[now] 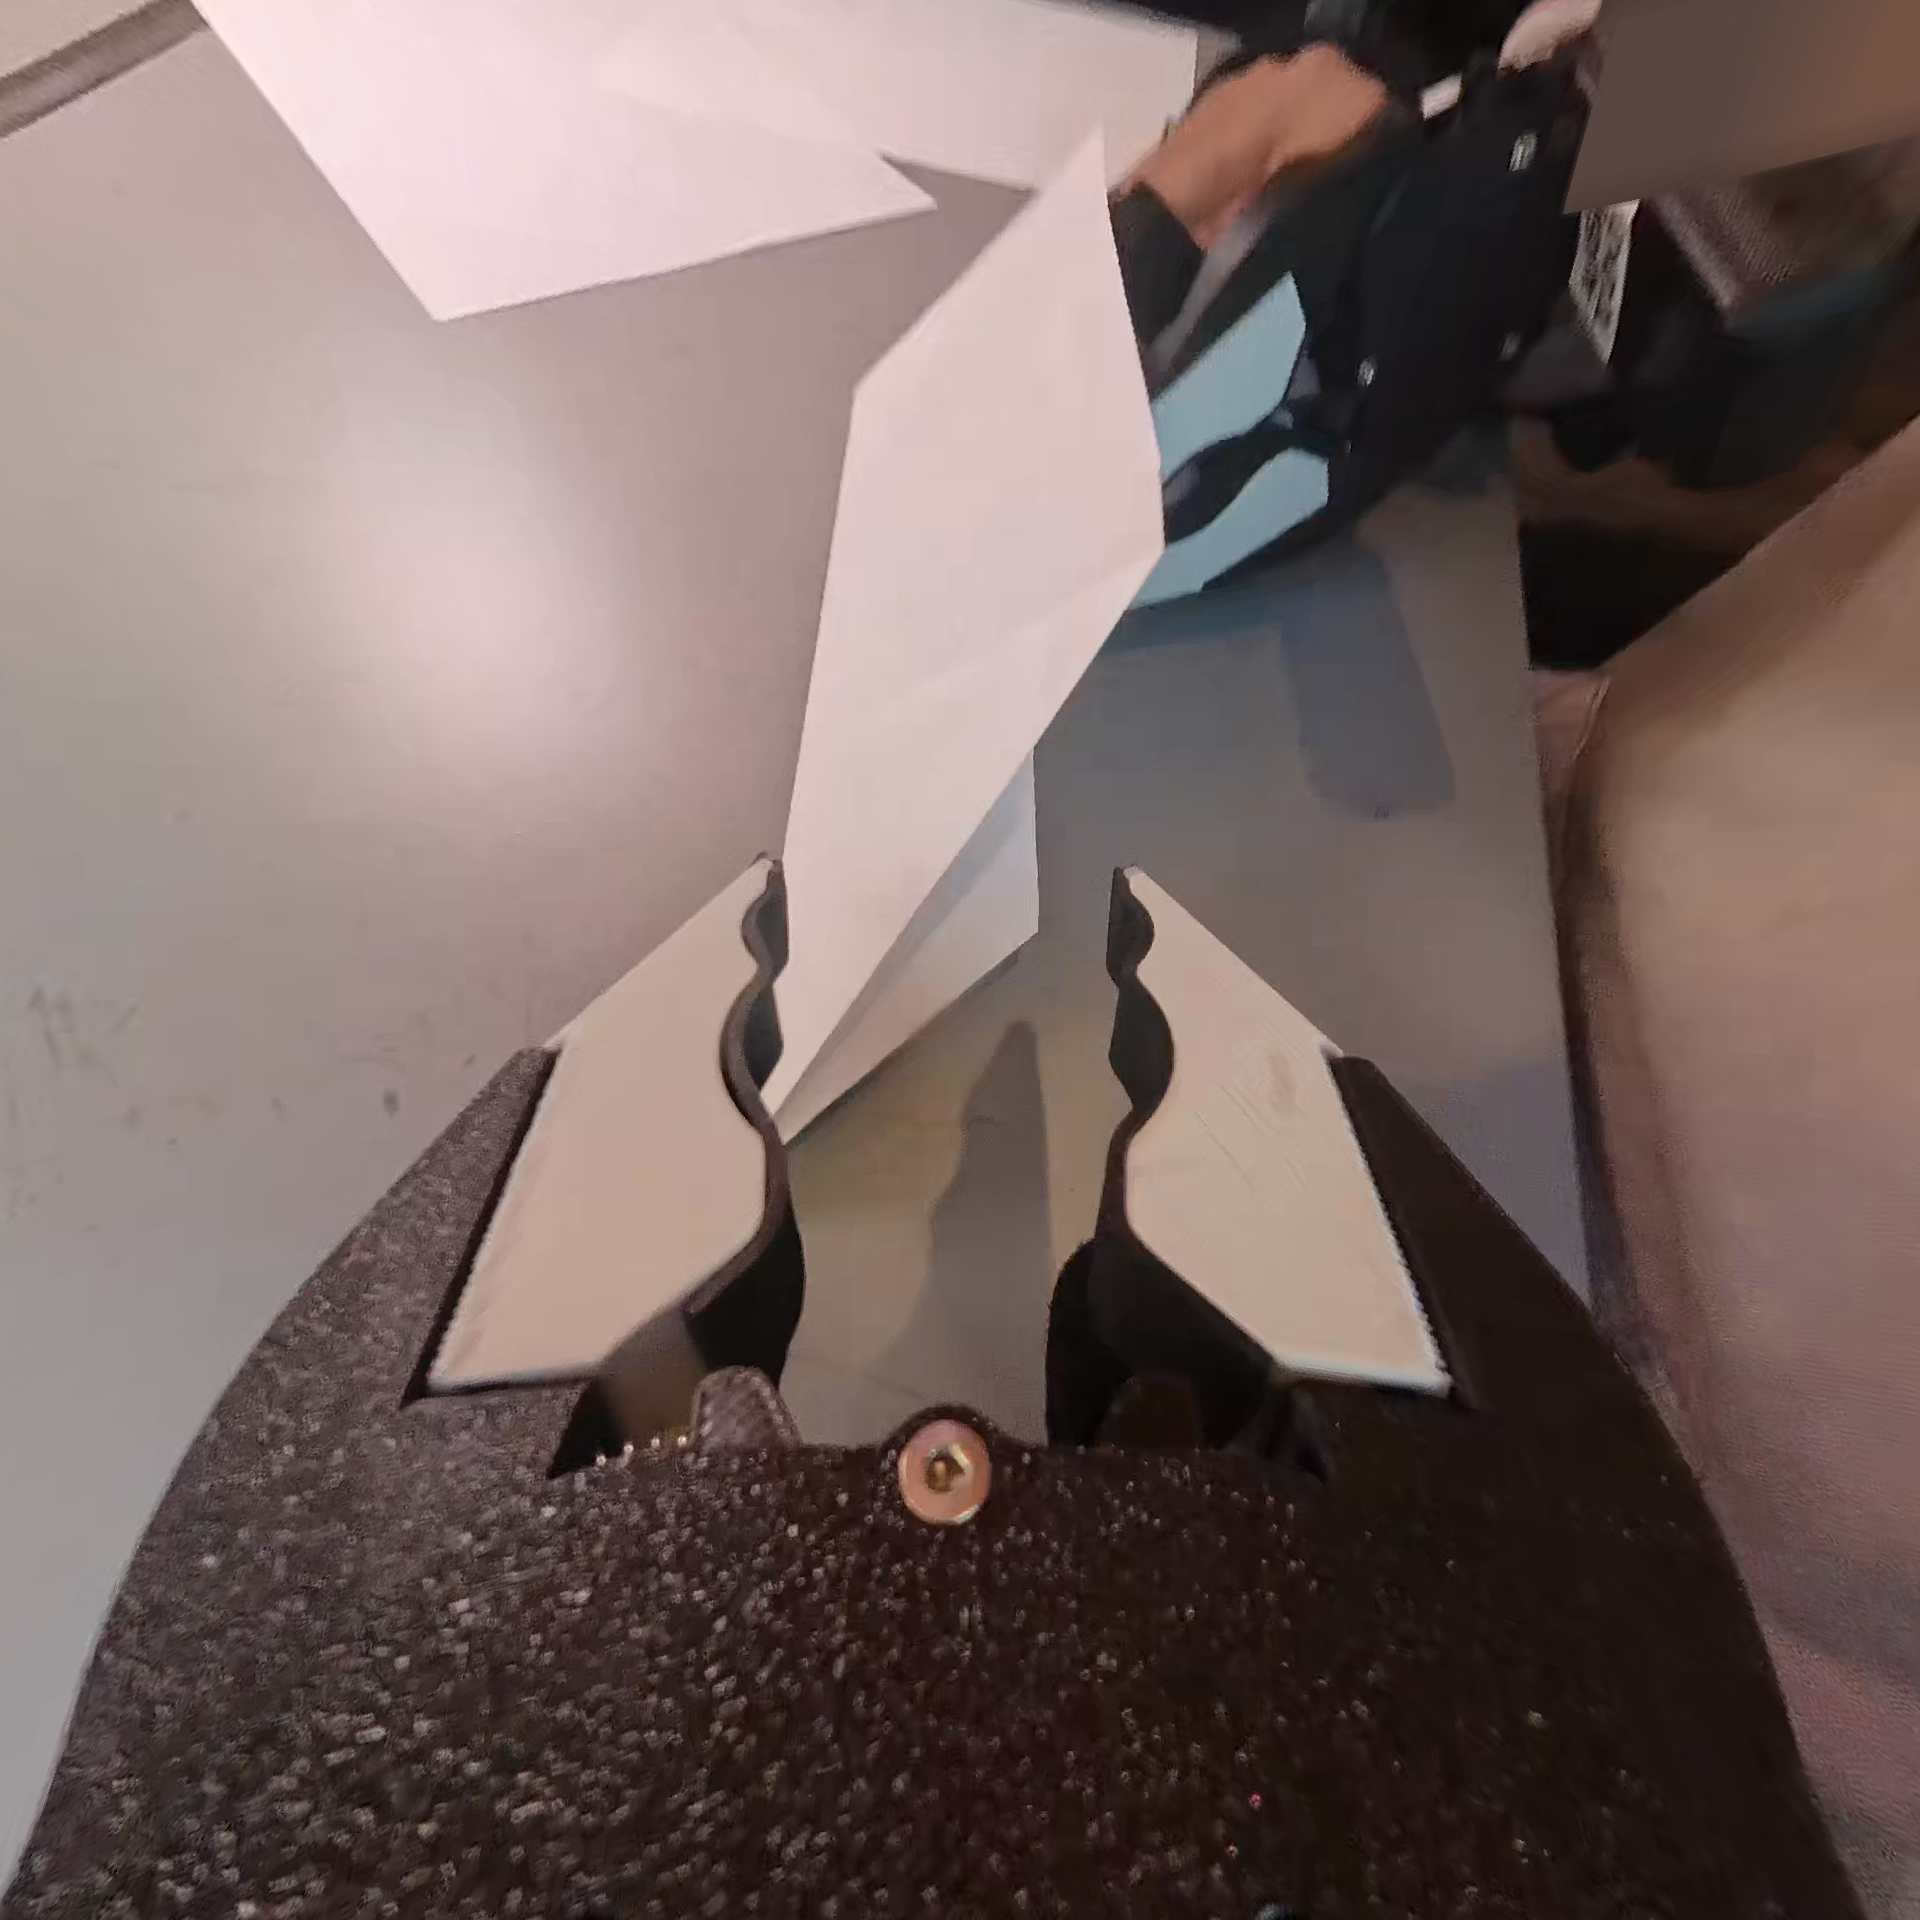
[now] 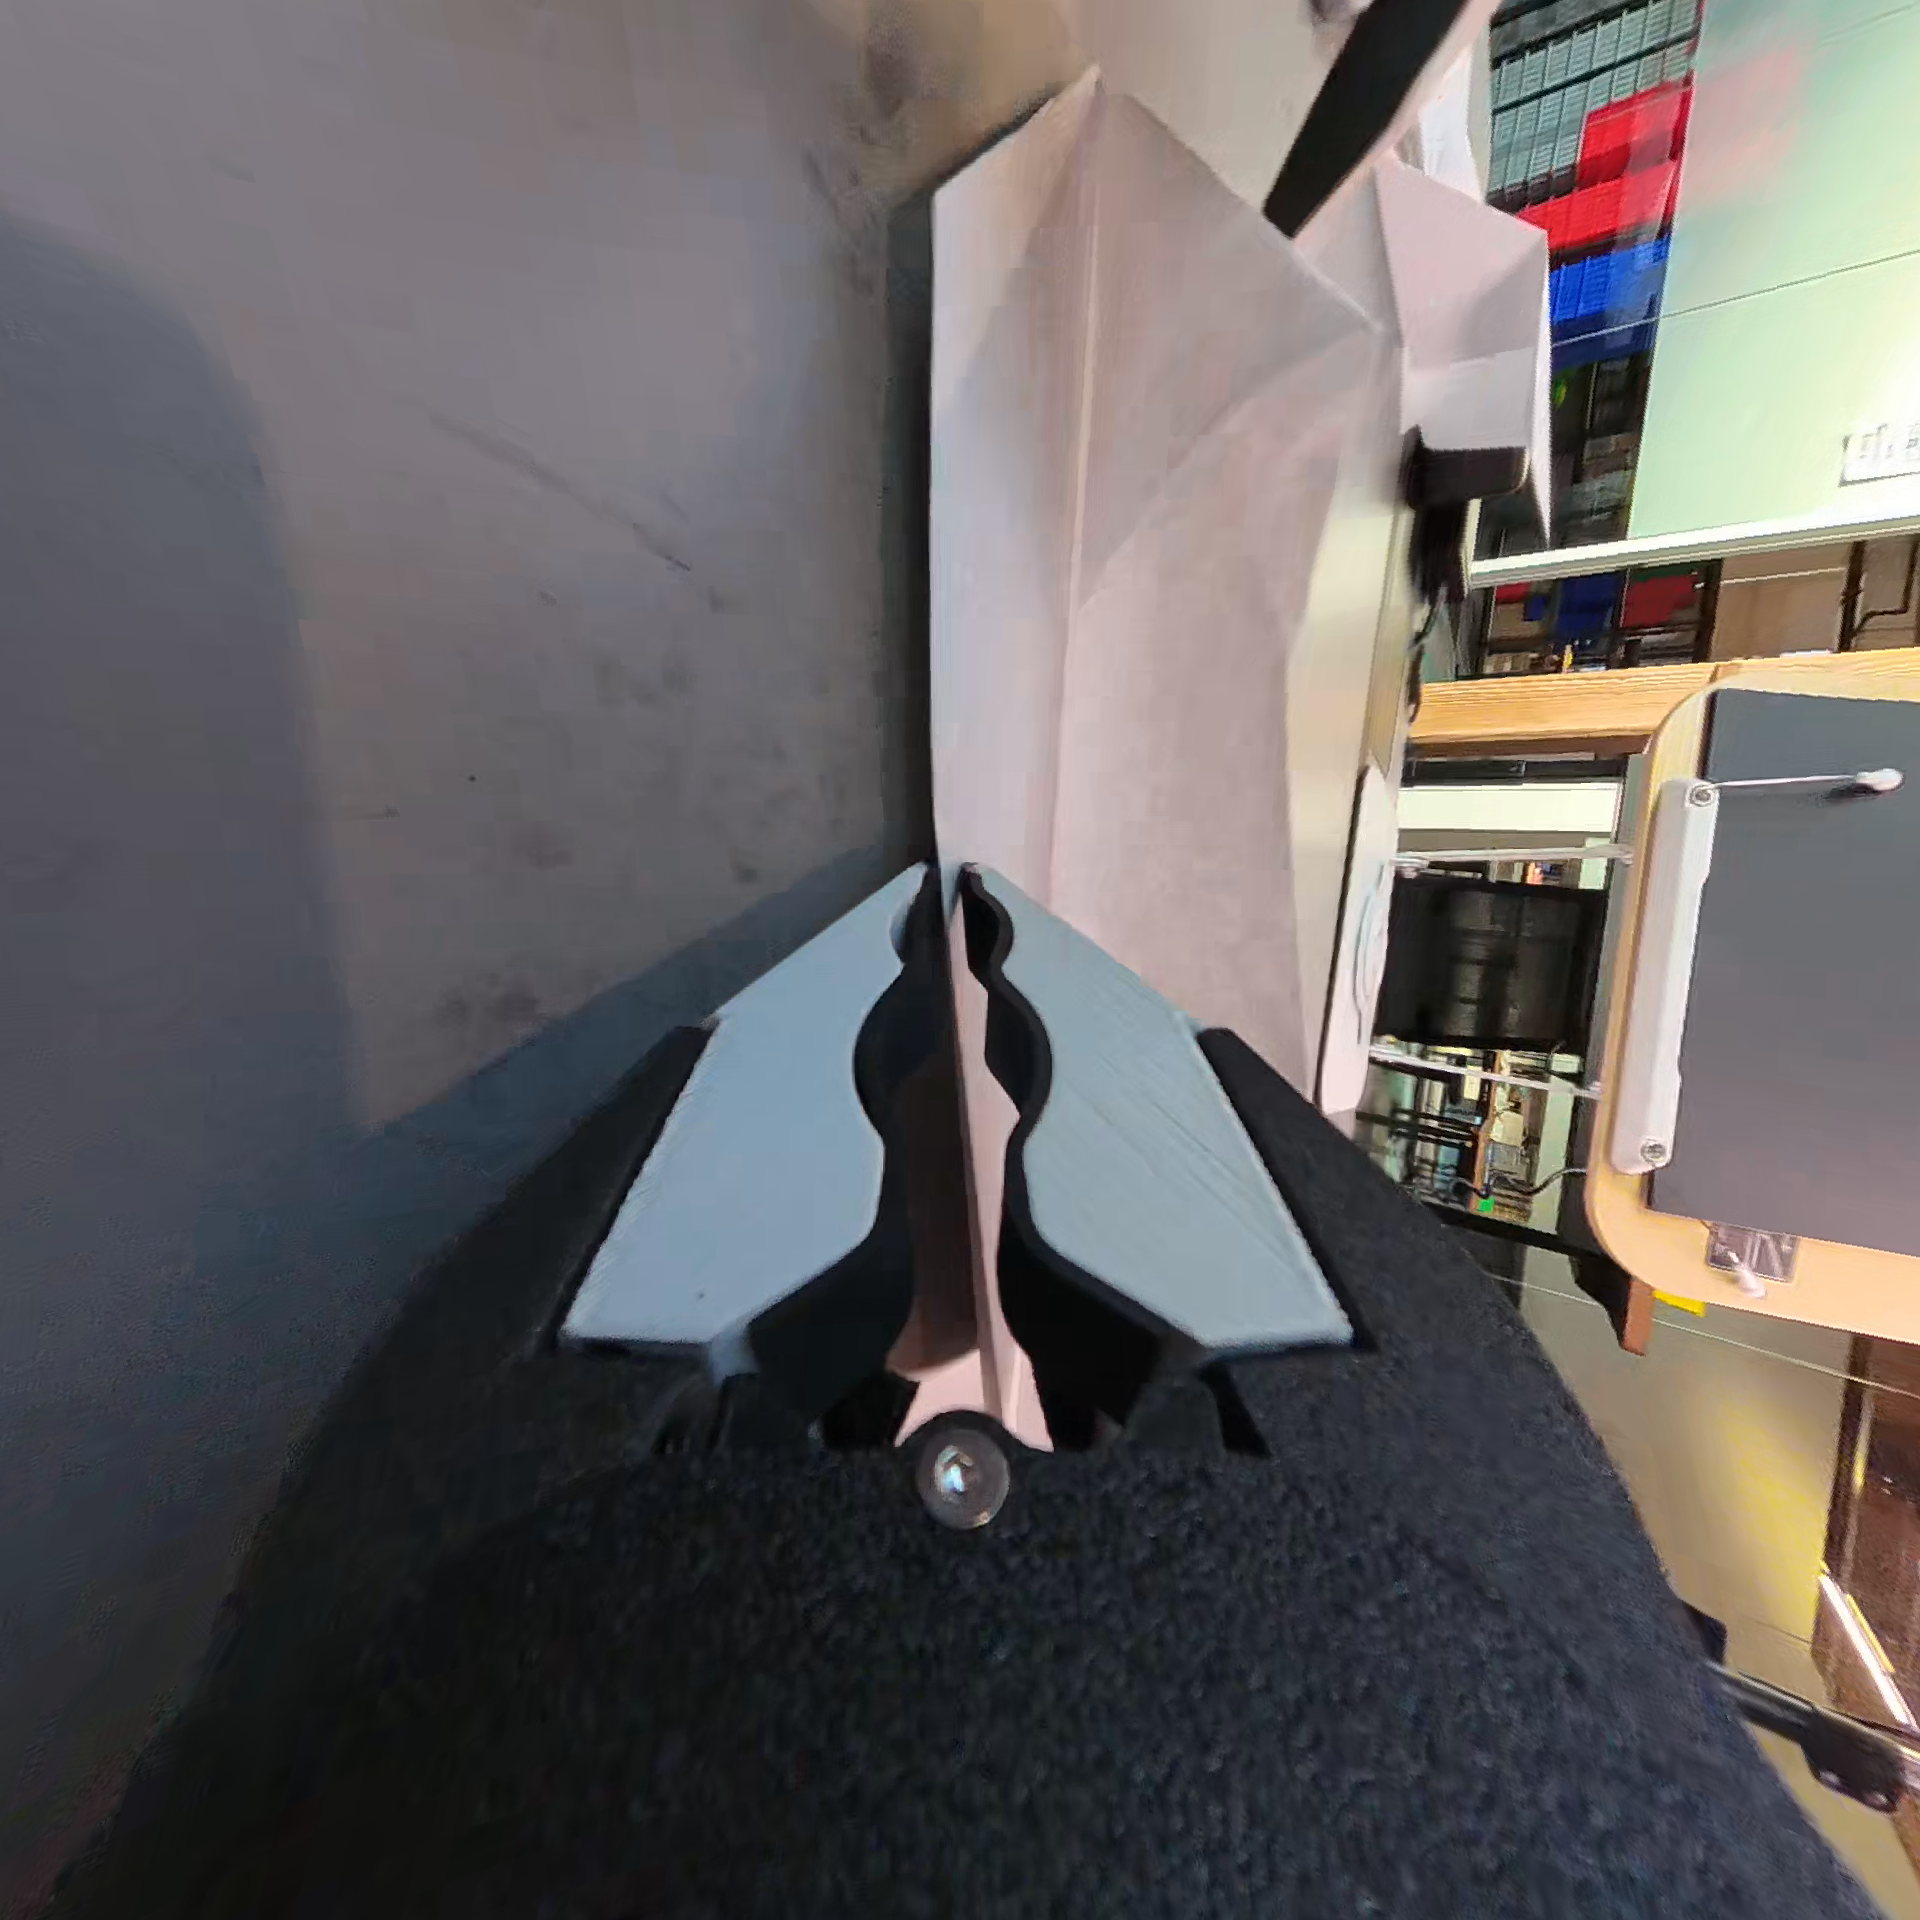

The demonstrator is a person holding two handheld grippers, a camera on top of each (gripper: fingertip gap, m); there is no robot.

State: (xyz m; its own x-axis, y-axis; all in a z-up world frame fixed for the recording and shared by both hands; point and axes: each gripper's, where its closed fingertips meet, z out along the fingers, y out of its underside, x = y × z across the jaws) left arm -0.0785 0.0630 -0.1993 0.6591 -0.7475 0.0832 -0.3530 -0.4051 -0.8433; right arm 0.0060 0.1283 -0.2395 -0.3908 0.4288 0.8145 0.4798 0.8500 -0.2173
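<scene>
We found the folded white paper (image 2: 1122,582) lifted off the grey table (image 1: 312,623), its narrow end pinched flat inside our right gripper (image 2: 951,883), which carried its weight. Our left gripper (image 1: 945,883) stood wide apart, the paper's tip resting against one finger, ungripped. Flat sheets (image 1: 540,135) lay farther off on the table.
</scene>
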